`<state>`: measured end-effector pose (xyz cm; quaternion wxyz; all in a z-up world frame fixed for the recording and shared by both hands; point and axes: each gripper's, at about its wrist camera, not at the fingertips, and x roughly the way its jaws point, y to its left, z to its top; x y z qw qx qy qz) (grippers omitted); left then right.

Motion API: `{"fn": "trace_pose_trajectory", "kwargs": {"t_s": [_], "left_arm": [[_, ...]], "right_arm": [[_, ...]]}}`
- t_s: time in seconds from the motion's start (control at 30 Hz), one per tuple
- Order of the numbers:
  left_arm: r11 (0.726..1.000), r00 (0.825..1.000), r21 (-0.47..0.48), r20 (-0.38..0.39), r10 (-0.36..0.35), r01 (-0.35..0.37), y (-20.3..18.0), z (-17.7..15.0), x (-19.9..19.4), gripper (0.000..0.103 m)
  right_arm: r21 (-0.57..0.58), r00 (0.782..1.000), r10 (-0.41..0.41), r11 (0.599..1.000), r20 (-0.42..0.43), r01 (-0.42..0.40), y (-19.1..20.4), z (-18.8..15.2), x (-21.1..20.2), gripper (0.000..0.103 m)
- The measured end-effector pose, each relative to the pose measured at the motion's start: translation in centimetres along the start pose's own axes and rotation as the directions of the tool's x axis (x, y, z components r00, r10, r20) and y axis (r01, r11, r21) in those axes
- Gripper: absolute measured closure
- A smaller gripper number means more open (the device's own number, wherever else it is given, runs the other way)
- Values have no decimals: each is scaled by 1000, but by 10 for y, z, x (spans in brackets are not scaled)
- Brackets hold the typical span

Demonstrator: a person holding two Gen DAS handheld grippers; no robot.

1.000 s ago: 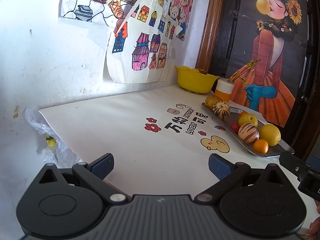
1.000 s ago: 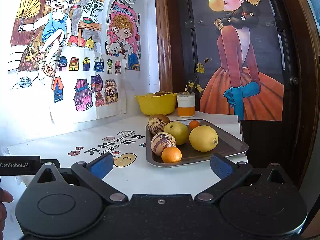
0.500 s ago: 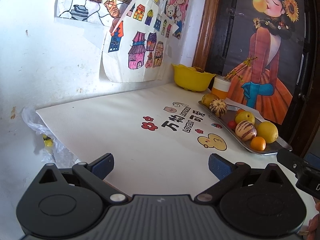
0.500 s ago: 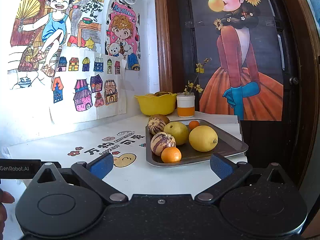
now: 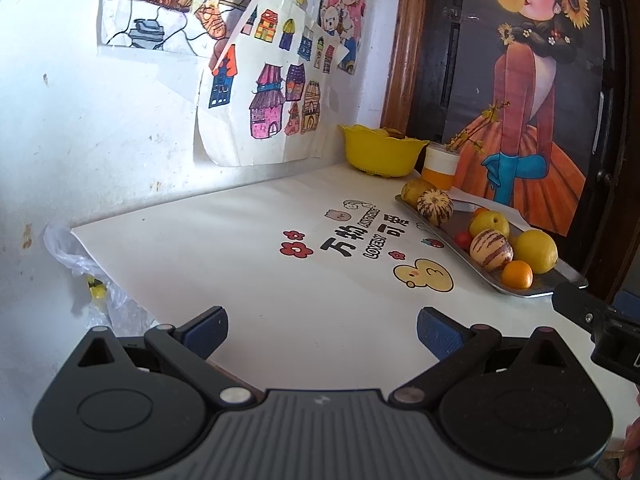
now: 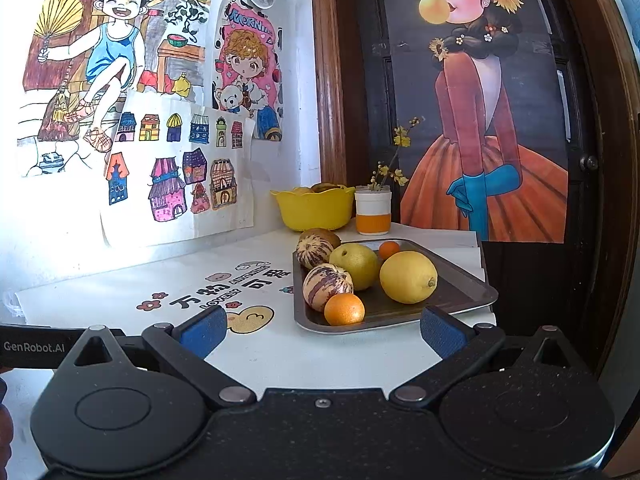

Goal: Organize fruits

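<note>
A metal tray (image 6: 460, 294) at the table's right holds several fruits: a lemon (image 6: 408, 277), a small orange (image 6: 344, 309), a striped melon (image 6: 327, 286), a second striped melon (image 6: 314, 251), a yellow-green pear (image 6: 359, 265). The tray (image 5: 558, 276) also shows in the left wrist view with a small red fruit (image 5: 464, 239). A yellow bowl (image 6: 314, 208) with fruit stands behind. My right gripper (image 6: 322, 330) is open and empty, just short of the tray's near edge. My left gripper (image 5: 320, 330) is open and empty over the white mat.
A white and orange cup (image 6: 373, 216) with yellow flowers stands beside the bowl. The white mat (image 5: 248, 256) with printed cartoons covers the table. Drawings hang on the wall (image 5: 100, 128) behind. A plastic bag (image 5: 76, 264) sits off the mat's left edge. A dark door (image 6: 540, 120) is at right.
The left gripper has tilted slightly, shifting the table scene a little up and left in its view. The right gripper has barely moved. Both stay open.
</note>
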<state>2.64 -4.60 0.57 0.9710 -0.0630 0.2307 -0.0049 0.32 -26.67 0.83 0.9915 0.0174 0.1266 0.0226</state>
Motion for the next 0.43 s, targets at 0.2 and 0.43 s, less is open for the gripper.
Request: {"fn": "trace_pose_trajectory", "kwargs": {"t_s": [0.2, 0.43], "left_arm": [[1000, 1000, 16, 3, 1, -1, -1, 0, -1, 0], [1000, 1000, 26, 5, -2, 2, -2, 0, -1, 0]], "right_arm": [[1, 1000, -1, 1000, 0, 1, 0, 0, 0, 1], [1, 1000, -1, 1000, 0, 1, 0, 0, 0, 1]]}}
